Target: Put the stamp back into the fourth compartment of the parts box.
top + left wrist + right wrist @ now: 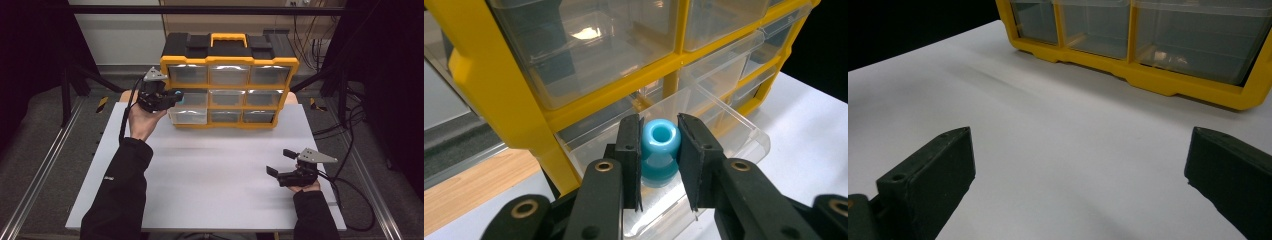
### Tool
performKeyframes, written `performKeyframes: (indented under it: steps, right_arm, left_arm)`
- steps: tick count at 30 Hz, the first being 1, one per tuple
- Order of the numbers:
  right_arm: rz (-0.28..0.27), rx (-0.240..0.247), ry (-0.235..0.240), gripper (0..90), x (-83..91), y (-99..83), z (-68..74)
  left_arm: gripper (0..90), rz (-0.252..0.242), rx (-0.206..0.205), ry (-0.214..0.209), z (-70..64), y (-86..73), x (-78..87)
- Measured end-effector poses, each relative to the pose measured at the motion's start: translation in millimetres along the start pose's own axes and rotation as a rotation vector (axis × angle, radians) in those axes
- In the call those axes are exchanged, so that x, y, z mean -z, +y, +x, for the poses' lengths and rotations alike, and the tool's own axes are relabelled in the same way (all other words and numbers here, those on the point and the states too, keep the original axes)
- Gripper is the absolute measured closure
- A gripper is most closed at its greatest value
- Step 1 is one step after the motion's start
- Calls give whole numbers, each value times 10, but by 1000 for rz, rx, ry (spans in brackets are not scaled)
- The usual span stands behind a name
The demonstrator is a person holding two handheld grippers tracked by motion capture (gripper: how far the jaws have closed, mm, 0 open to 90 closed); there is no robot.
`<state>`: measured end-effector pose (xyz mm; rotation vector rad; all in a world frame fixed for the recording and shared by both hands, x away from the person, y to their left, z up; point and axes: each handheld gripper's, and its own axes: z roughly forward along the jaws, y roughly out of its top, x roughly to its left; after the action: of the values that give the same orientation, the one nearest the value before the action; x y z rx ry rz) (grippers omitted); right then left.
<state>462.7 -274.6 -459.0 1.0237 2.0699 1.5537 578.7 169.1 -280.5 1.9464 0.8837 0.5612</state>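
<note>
Left gripper (pixel 659 150) clamped on blue bead (pixel 659 148), right above open drawer (pixel 734 125) of yellow cabinet (pixel 227 62). Better to lower first (then release gently). Right gripper (pixel 1078 170) open, idle.

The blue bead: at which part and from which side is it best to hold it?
Grip the blue bead across its narrow waist, from the two sides, with the hole pointing up. The left gripper holds it like this above the open drawer: the wider top rim probably stops it slipping down, and the flat pads meet its curved sides.
</note>
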Motion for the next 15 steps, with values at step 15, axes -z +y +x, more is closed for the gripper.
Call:
performKeyframes:
  steps: [15]
  right_arm:
    - [3, -4, -1, 4, -4, -6, 0]
  left_arm:
    - [714, 31, 1, 5, 47, -103, -132]
